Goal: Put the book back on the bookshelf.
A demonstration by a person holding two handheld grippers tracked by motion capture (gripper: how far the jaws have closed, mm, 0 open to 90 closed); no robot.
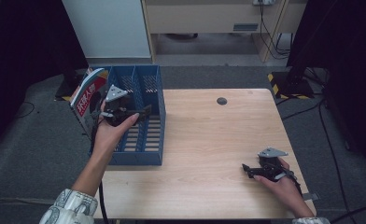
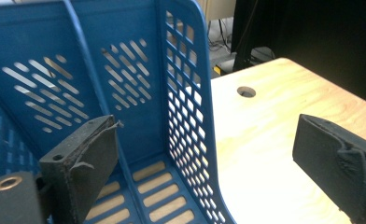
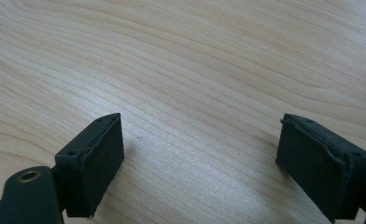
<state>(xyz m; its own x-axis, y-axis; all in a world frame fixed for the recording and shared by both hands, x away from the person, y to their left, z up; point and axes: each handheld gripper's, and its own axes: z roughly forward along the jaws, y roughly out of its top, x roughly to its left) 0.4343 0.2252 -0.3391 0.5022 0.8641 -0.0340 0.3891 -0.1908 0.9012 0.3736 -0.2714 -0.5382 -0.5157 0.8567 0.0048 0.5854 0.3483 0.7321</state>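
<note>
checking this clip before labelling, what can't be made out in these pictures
- Book in the blue file rack: high view, cover print too small to read; left gripper and hand hide its lower part.
- Left gripper view: rack's near end cut off by the bottom edge.
- Right gripper: high view, jaw gap too small to judge.

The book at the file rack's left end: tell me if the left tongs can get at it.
Probably yes: the left tongs stand open over the blue file rack, beside the book, with nothing between them.

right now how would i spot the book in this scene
Find the wooden table, then the blue file rack at its left edge. The book stands tilted in the rack's leftmost slot, beside the left gripper; its red-and-white cover is unique.
</note>
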